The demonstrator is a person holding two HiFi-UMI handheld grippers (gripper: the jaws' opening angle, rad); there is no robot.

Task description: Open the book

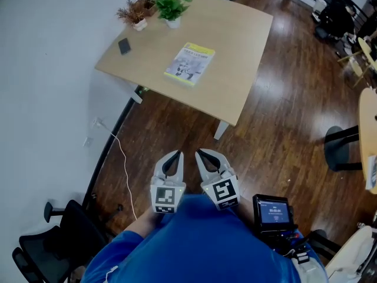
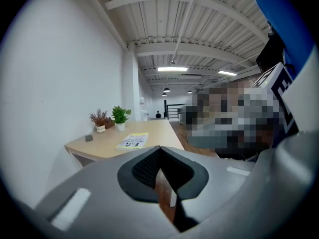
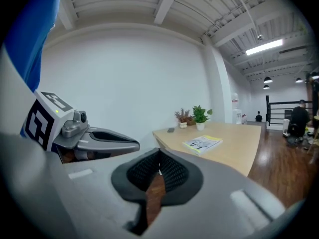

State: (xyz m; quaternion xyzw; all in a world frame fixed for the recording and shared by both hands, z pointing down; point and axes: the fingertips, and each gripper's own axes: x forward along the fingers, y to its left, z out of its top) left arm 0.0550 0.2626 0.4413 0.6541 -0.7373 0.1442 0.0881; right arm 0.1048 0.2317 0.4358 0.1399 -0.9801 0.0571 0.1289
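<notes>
The closed book (image 1: 189,63), with a yellow and white cover, lies flat on the light wooden table (image 1: 235,58), toward its near edge. It also shows far ahead in the left gripper view as the book (image 2: 133,141) and in the right gripper view as the book (image 3: 203,143). My left gripper (image 1: 176,154) and right gripper (image 1: 201,152) hang side by side over the wooden floor, well short of the table and close to my body. Both are shut with nothing between the jaws; the tips of the left gripper (image 2: 159,149) and the right gripper (image 3: 159,154) meet.
A green potted plant (image 1: 171,7), a dried plant (image 1: 136,12) and a dark phone (image 1: 123,46) sit at the table's far left corner. A white cable (image 1: 122,158) trails over the floor by the wall. A black chair (image 1: 53,240) stands near left, another chair (image 1: 341,149) at right.
</notes>
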